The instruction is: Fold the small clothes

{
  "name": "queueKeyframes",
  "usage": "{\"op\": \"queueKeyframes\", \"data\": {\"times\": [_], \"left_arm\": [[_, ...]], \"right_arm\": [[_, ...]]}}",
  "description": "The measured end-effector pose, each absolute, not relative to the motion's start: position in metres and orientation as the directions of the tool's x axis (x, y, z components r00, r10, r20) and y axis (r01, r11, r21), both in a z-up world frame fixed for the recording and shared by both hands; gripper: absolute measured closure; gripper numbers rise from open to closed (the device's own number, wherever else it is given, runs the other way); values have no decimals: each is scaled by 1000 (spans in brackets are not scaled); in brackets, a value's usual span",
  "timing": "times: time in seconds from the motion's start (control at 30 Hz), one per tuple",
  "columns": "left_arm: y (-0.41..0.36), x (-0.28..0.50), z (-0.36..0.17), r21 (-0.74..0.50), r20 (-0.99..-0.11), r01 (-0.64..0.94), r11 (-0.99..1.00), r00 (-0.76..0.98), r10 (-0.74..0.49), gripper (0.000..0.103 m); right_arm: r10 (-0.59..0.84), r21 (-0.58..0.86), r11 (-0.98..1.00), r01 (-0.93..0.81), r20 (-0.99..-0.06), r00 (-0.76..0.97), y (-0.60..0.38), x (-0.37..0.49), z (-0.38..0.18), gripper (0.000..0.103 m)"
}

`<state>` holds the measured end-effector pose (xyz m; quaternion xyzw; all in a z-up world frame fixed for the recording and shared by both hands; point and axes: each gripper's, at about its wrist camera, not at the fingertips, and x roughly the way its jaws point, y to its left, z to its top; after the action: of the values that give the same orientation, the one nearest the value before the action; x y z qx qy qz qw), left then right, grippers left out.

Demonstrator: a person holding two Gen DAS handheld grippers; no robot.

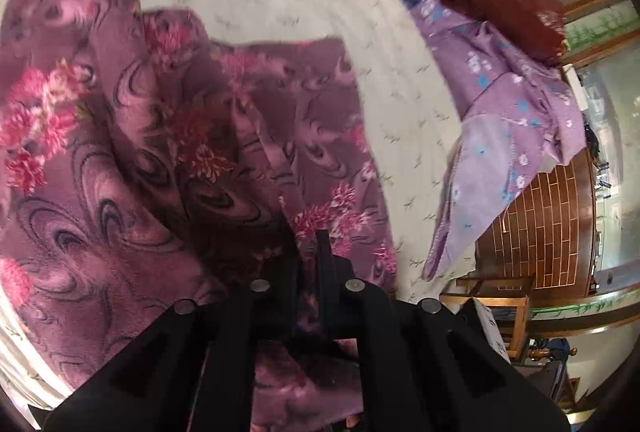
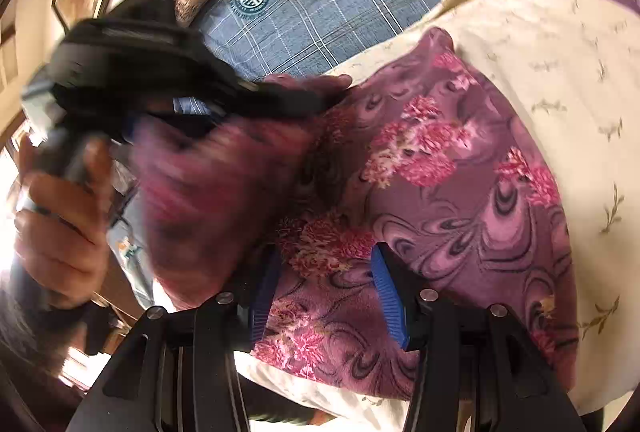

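Now | left tongs (image 1: 306,244) pinch floral cloth (image 1: 120,160) (probably, blurred) | right tongs (image 2: 320,272) apart

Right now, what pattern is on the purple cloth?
Pink flowers and dark swirls on the purple cloth; the right wrist view shows it best.

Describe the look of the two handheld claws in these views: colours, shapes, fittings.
The left claw is all black: two narrow fingers on angular black linkage arms with round silver pivot pins. The right claw has the same black linkage and silver pins, but its fingers carry ribbed blue pads. In the right wrist view the left claw's body looks black and bulky, though blurred. No sleeves are visible.
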<state>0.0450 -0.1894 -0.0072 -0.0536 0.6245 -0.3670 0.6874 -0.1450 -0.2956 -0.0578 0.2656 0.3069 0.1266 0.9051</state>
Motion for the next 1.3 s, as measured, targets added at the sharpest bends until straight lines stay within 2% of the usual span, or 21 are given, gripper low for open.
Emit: {"op": "queueKeyframes", "data": {"times": [0.1, 0.2, 0.23, 0.27, 0.37, 0.4, 0.47, 0.53, 0.57, 0.6, 0.67, 0.8, 0.93, 0.97, 1.0, 1.03, 1.07, 1.17, 1.3], "left_arm": [[-179, 44, 3, -586, -790, 427, 689, -110, -604, 86], [-158, 37, 42, -547, -787, 507, 666, -39, -616, 58], [-146, 37, 57, -516, -788, 532, 671, 13, -616, 43], [-137, 40, 66, -495, -787, 542, 679, 52, -615, 33], [-105, 61, 86, -410, -792, 543, 732, 185, -581, 22], [-98, 71, 85, -388, -804, 528, 755, 206, -558, 22], [-91, 94, 75, -391, -827, 474, 789, 195, -527, 22], [-94, 118, 59, -409, -848, 422, 809, 152, -508, 22], [-96, 123, 54, -410, -852, 413, 813, 144, -503, 22], [-101, 128, 49, -407, -857, 404, 819, 141, -495, 22], [-115, 139, 40, -412, -863, 390, 823, 123, -490, 22], [-139, 151, 29, -407, -879, 376, 833, 89, -469, 22], [-163, 154, 12, -288, -933, 400, 870, 87, -349, 22], [-168, 153, 10, -254, -945, 408, 877, 91, -316, 36], [-170, 151, 10, -234, -948, 410, 881, 104, -300, 50], [-172, 146, 11, -200, -954, 421, 885, 123, -275, 76], [-171, 144, 12, -200, -953, 423, 884, 126, -276, 88], [-162, 130, 30, -268, -926, 400, 876, 142, -349, 93], [-177, 105, 70, -366, -864, 455, 812, 157, -478, 93]], "right_arm": [[399, 553, 830, -73, -497, 771, -296, -146, -57, 54], [409, 548, 833, -81, -510, 756, -297, -151, -55, 54], [412, 550, 832, -80, -514, 752, -299, -154, -54, 54], [413, 552, 830, -77, -517, 750, -301, -158, -54, 54], [363, 541, 841, -29, -522, 772, -316, -175, -49, 53], [345, 554, 833, -11, -503, 792, -325, -180, -43, 50], [337, 577, 817, -2, -474, 814, -334, -184, -34, 50], [384, 623, 781, -43, -424, 820, -343, -177, -19, 45], [413, 643, 763, -65, -407, 815, -345, -169, -15, 33], [458, 673, 734, -88, -395, 796, -345, -160, -12, 25], [519, 723, 684, -98, -389, 761, -341, -144, -14, 25], [582, 730, 678, -93, -455, 674, -316, -118, -25, 25], [565, 665, 737, -120, -508, 650, -291, -107, -27, 27], [547, 641, 758, -118, -527, 651, -287, -104, -28, 36], [549, 634, 763, -125, -535, 642, -285, -102, -30, 64], [554, 633, 764, -124, -544, 631, -283, -99, -33, 81], [558, 632, 765, -125, -553, 619, -282, -98, -34, 89], [568, 635, 758, -148, -531, 629, -281, -104, -30, 91], [589, 673, 710, -206, -409, 697, -301, -133, -5, 91]]}}
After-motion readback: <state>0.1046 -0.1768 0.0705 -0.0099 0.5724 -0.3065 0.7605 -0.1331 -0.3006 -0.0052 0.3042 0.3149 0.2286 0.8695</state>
